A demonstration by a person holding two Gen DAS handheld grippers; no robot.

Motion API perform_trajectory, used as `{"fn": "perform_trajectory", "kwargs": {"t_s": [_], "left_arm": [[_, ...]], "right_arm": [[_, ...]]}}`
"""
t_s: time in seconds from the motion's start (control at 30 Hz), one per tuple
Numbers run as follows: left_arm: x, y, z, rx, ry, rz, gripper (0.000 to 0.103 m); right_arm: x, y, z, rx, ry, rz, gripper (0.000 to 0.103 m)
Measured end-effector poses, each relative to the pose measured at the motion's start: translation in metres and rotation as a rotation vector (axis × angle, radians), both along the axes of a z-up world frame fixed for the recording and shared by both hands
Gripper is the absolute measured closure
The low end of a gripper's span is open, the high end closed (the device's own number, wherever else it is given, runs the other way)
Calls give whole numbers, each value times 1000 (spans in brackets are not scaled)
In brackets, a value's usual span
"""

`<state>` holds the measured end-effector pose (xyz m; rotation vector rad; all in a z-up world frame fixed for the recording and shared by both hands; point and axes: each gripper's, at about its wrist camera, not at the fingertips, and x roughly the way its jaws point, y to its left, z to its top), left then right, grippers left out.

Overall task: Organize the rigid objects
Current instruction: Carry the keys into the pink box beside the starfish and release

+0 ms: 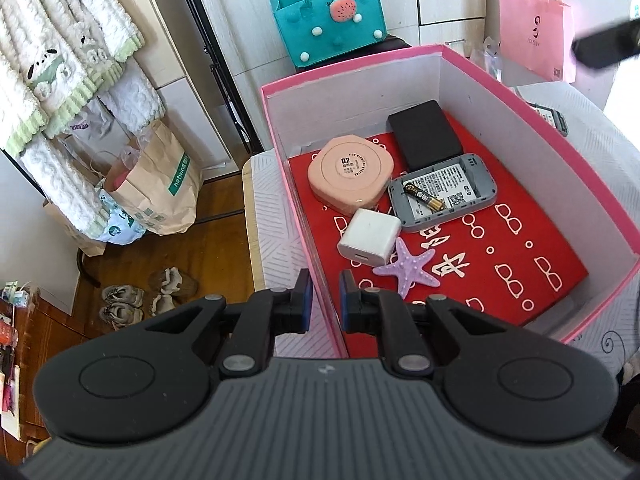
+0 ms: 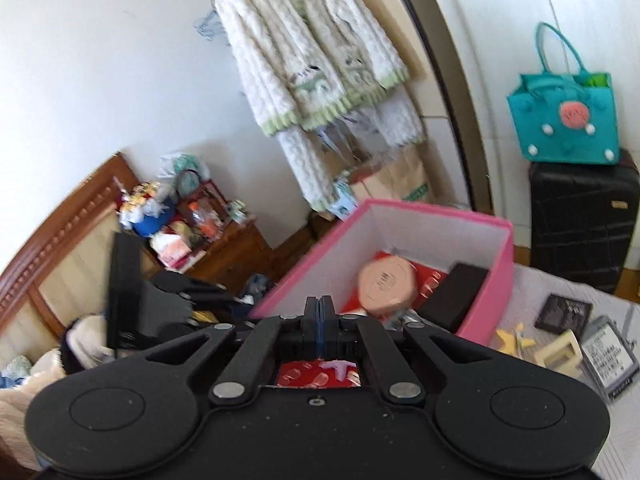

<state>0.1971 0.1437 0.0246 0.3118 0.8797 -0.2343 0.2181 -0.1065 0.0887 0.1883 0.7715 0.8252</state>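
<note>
A pink box (image 1: 560,148) with a red card floor holds a peach rounded case (image 1: 350,176), a black block (image 1: 424,134), a grey open-backed device (image 1: 442,190) with a battery (image 1: 424,199) on it, a white charger cube (image 1: 370,236) and a purple starfish (image 1: 408,266). My left gripper (image 1: 324,300) straddles the box's near-left wall, one finger on each side, with a gap left around the wall. My right gripper (image 2: 319,316) is shut and empty, above the box's near edge (image 2: 304,280). The peach case (image 2: 386,284) and black block (image 2: 454,300) show beyond it.
On the bed cover right of the box lie a yellow star (image 2: 512,340), a cream clip (image 2: 560,354), a dark square item (image 2: 568,312) and a labelled grey device (image 2: 608,360). A teal bag (image 2: 564,120) sits on a black suitcase (image 2: 580,220). Paper bags and shoes (image 1: 132,300) are on the floor.
</note>
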Motion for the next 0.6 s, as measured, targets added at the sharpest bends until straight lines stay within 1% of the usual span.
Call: {"fn": "perform_trajectory", "kwargs": {"t_s": [0.07,0.13,0.17,0.27,0.3,0.4,0.53,0.6], "left_arm": [[-1,1,0,-9,0,-3,92],[-3,2,0,-9,-2,-8,92],[-2,2,1,-6,-3,-11,92],[-2,3,1,-5,-2,-17,92],[-2,3,1,-5,-2,-17,92],[-2,4,1,-11,-5,-15,92],[-3,4,-1,-7,-12,-16,92],[-4,3,0,0,-10,-18,92]], "right_arm": [[0,-11,-14,-16,30,-42,100],[-1,-25,-29,-25,83,-80,100],[-2,-33,-37,-35,106,-103,97],[-8,-48,-60,-86,163,-143,96],[-11,-50,-67,-117,172,-144,96],[-19,-52,-81,-197,159,-149,96],[-21,-49,-91,-295,69,-145,96],[-16,-48,-98,-327,30,-149,94]]}}
